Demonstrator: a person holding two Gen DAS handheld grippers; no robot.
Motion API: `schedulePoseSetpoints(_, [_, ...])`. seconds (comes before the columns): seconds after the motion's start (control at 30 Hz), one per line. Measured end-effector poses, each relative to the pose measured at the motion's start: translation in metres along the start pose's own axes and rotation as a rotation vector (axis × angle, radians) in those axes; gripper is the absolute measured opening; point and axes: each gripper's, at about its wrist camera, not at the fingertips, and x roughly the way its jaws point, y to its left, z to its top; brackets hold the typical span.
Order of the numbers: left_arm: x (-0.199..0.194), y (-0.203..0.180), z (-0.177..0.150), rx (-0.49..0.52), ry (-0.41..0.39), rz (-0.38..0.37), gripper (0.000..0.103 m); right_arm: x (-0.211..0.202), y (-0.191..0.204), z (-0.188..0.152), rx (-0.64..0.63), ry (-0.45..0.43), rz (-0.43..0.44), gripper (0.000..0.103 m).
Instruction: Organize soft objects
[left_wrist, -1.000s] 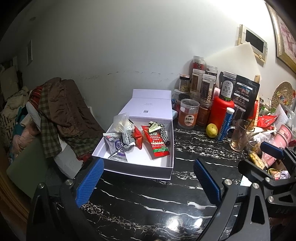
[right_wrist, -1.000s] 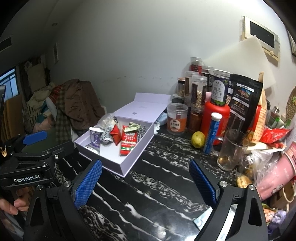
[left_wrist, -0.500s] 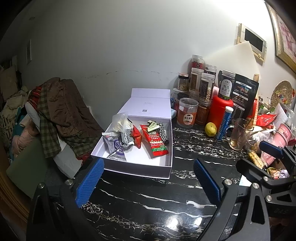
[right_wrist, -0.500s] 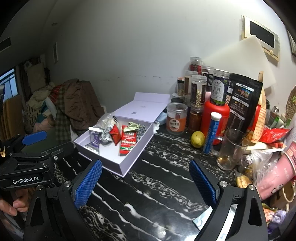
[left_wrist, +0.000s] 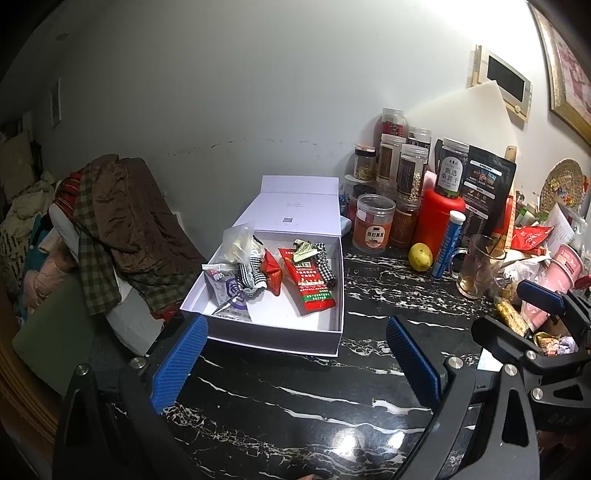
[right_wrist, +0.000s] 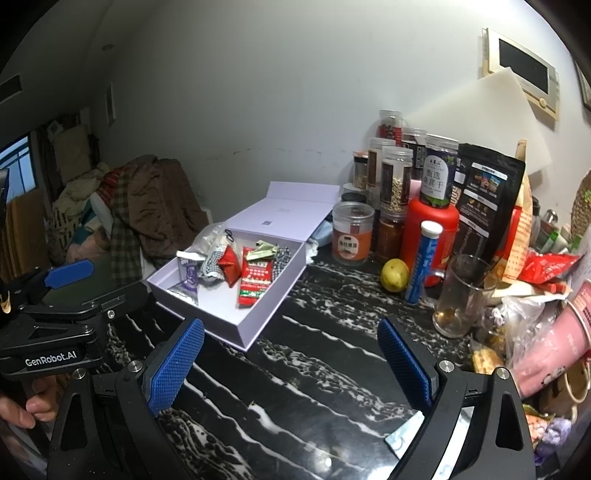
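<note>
An open white box sits on the black marble counter with its lid leaning back against the wall. Inside lie soft packets: a long red sachet, a small red pouch, a checkered cloth bundle, a purple-printed packet and a clear bag. My left gripper hovers open just in front of the box with nothing between its blue pads. To the box's right and nearer, my right gripper is open and empty too.
Jars, a red canister, a blue tube, a lemon and a glass mug crowd the back right. Bags and pink cups pile at the far right. Clothes heap left of the counter.
Both views drifted slightly; the box sits a little farther from the left gripper. Nothing was grasped or released, and both grippers stayed open.
</note>
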Motion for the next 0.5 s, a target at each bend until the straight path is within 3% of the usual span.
schedulePoseSetpoints(0.5, [0.0016,-0.0021,-0.0010,0.008,0.012,-0.020,0.099,0.0035,0.0008,-0.0005,-0.008,0.013,-0.002,0.096])
